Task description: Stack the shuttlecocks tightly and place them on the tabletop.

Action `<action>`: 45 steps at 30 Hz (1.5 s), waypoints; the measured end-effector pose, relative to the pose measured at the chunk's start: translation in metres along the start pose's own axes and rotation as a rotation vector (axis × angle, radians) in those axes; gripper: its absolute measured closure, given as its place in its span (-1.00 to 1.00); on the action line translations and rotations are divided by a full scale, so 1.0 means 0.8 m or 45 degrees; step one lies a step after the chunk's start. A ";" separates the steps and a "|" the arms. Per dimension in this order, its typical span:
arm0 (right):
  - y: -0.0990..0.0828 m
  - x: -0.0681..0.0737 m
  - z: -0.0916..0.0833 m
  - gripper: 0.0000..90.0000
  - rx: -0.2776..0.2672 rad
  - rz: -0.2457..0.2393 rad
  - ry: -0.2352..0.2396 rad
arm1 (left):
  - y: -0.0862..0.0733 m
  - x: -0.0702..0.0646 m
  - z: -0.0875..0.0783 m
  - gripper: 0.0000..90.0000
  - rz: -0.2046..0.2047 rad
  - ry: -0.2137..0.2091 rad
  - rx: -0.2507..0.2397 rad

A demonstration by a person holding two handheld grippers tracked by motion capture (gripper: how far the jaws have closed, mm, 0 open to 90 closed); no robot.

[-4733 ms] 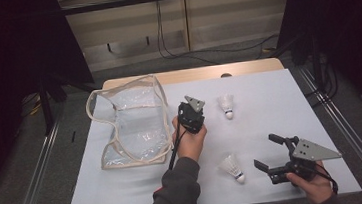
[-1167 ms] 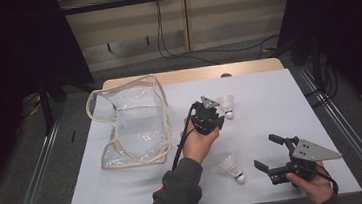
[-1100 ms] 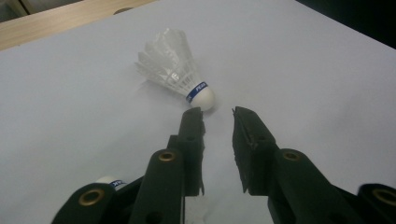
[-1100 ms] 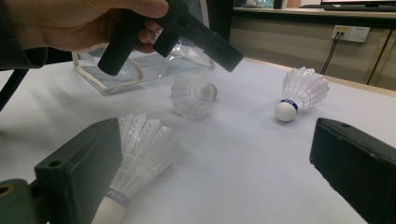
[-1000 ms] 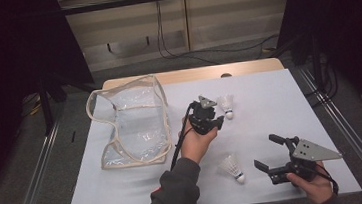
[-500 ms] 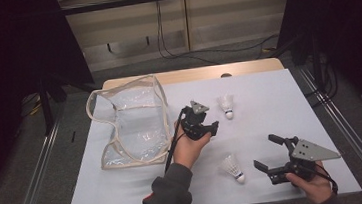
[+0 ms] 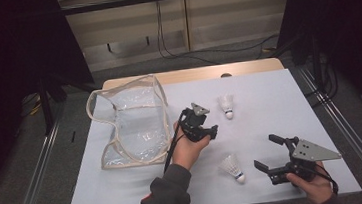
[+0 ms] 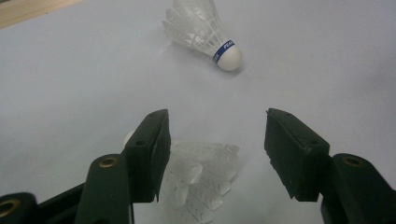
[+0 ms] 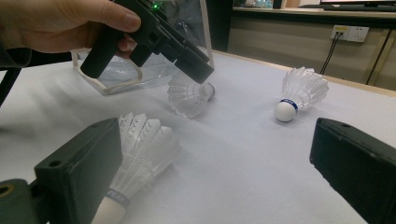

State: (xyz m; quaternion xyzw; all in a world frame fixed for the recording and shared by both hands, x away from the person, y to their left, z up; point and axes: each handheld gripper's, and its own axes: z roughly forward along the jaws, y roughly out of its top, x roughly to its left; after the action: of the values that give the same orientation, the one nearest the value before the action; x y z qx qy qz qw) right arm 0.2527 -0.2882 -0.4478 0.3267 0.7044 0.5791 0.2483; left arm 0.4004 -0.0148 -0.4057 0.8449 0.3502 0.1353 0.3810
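Three shuttlecocks on the white table (image 7: 143, 196): one far (image 7: 226, 105), one near the right gripper (image 7: 276, 159), and one (image 8: 201, 179) lying between the left gripper's (image 8: 217, 154) jaws. Those jaws have just been opening and now stand apart, pads clear of the feathers. Right jaws also wide, empty. We judge a fresh closing could crush the skirt or nudge it aside. In the high view the gripper hides this shuttlecock; the clear bag's (image 7: 129, 122) contents are hard to read.

The shuttlecock (image 8: 201, 28) bears a blue band reading "PEAK".
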 end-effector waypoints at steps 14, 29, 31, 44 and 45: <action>0.000 -0.001 0.000 -0.97 -0.004 0.000 0.002 | -0.007 0.001 0.005 0.12 0.059 0.066 0.043; 0.000 -0.001 0.000 -0.97 -0.005 -0.001 0.004 | 0.002 0.003 0.014 0.34 0.031 0.071 -0.033; 0.000 -0.002 0.000 -0.97 -0.005 0.005 0.004 | 0.001 0.003 0.015 0.34 0.036 0.064 -0.028; 0.000 -0.001 -0.001 -0.97 -0.003 0.001 0.006 | -0.005 0.003 0.017 0.20 0.075 0.087 0.047; 0.000 -0.001 -0.001 -0.97 -0.004 0.002 0.006 | -0.005 0.003 0.017 0.20 0.071 0.085 0.042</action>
State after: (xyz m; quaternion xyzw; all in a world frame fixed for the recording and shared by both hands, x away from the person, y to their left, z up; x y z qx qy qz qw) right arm 0.2529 -0.2892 -0.4478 0.3255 0.7039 0.5812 0.2466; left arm 0.4069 -0.0185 -0.4179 0.8555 0.3411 0.1684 0.3513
